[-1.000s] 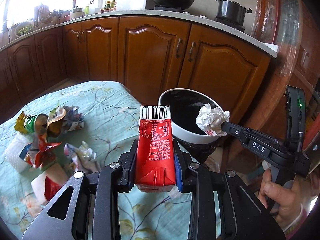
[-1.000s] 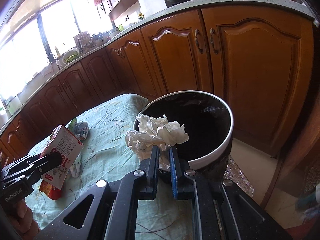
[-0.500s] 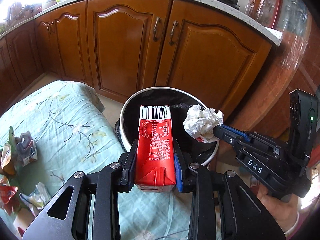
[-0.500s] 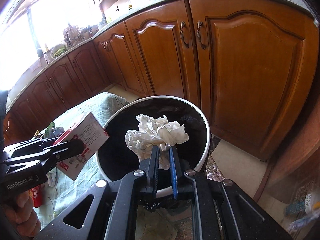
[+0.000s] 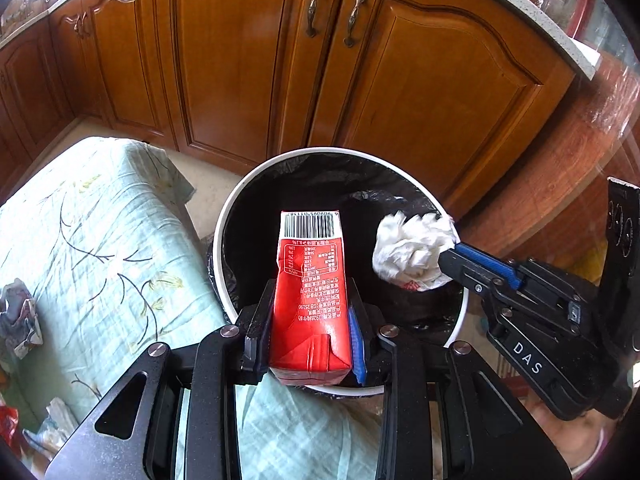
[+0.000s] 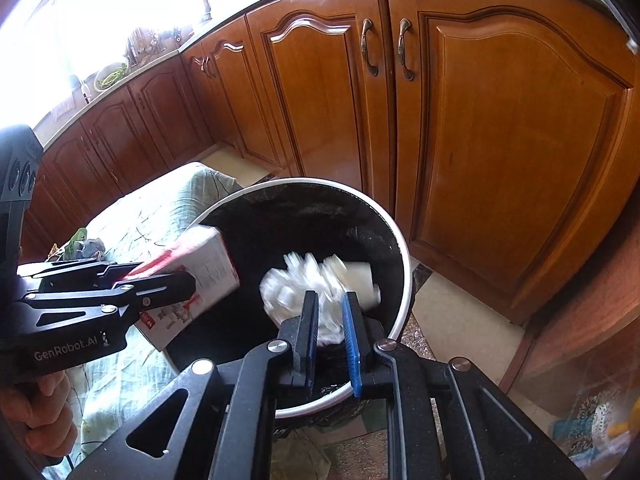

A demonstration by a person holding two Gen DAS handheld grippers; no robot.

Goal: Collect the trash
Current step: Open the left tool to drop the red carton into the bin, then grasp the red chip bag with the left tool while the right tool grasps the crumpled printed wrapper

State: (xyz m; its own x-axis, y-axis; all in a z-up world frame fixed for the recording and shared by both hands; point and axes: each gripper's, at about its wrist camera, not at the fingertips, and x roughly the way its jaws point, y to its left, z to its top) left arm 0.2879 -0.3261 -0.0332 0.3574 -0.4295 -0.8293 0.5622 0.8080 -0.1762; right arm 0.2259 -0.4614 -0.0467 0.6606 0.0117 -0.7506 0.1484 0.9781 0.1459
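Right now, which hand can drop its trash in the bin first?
Probably the right. Its tool has parted and the blurred crumpled paper sits over the black-lined bin. The left tool clamps the red carton nearer the bin's rim.

Carton and paper wad over the bin mouth.
Red carton, barcode end pointing away, was upright between the left fingers above the near rim of the white bin, which had a black liner. Crumpled white paper, blurred in the right wrist view, sat at the tips of the right fingers, which stood slightly parted, over the bin's right side. More crumpled wrappers lay on the green floral worktop.
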